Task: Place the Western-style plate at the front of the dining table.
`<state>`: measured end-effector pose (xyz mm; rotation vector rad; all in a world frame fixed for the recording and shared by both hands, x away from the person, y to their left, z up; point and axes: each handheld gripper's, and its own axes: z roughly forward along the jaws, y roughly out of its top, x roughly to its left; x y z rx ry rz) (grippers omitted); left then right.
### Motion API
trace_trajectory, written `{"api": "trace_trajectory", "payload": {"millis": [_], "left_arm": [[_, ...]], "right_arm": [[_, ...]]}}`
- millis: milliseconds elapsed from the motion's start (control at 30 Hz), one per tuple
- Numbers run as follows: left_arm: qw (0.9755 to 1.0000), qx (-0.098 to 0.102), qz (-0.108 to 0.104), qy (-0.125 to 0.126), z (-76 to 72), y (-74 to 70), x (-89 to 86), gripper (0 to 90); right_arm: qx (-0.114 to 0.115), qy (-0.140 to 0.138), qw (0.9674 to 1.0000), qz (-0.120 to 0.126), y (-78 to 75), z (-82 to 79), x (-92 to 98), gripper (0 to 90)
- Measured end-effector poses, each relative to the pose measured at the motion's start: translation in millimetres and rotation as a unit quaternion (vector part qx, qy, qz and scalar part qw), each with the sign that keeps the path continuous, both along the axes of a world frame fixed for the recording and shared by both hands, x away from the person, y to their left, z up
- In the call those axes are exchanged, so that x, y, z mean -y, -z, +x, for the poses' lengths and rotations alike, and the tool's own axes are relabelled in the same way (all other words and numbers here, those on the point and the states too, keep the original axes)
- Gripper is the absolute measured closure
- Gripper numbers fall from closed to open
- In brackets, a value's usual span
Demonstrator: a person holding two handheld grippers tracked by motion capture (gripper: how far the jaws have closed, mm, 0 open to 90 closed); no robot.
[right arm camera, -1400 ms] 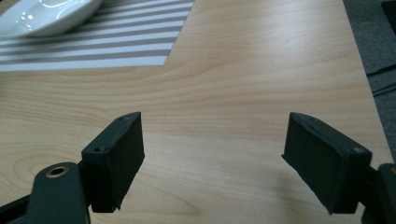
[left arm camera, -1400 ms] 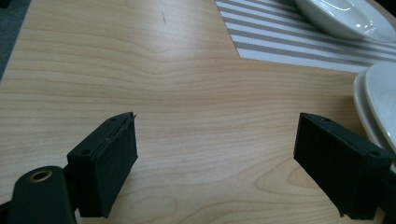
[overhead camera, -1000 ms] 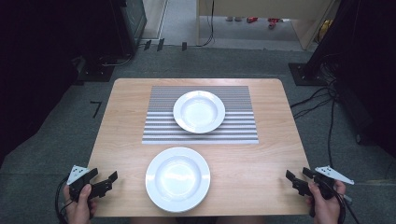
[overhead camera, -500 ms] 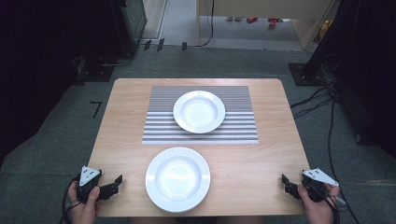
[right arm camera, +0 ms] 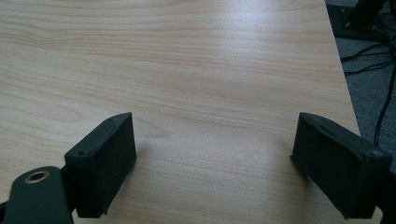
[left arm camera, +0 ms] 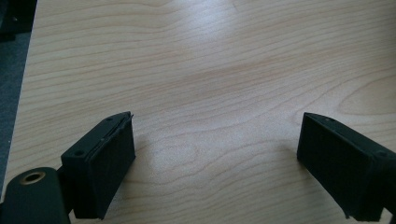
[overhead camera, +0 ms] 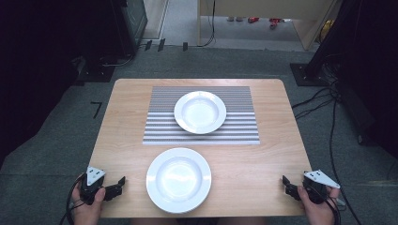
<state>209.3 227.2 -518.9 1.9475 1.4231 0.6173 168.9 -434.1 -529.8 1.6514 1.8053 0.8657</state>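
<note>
From above, the near plate [overhead camera: 179, 179] sits on the bare wood of the table [overhead camera: 263, 159], close to the person's edge and about midway between the two hands. To its left, near the table's front corner, the left gripper [overhead camera: 118, 186] is held low with its jaws pointing toward that plate but apart from it. To the plate's right, well apart and at the opposite front corner, the right gripper [overhead camera: 287, 183] points inward the same way. Beyond the near plate, a second plate [overhead camera: 200, 111] rests on a striped mat [overhead camera: 159, 123].

The two gripper views add what the high view is too small to settle — how the jaws stand. In the left gripper view the left gripper [left arm camera: 215, 154] is spread wide over plain wood grain, nothing between the jaws. In the right gripper view the right gripper [right arm camera: 214, 154] is likewise released (its jaws have just been opening), with only wood between them and the table's edge [right arm camera: 337, 70] — floor and cables beyond it.
</note>
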Motion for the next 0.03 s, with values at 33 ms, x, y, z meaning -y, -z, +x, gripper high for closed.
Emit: {"api": "trace_trajectory", "payload": {"millis": [33], "left_arm": [[1.0000,0.000,0.000,0.000,0.0,0.0,0.0,11.4]], "right_arm": [[0.000,0.000,1.0000,0.000,0.0,0.1,0.1,13.4]]}}
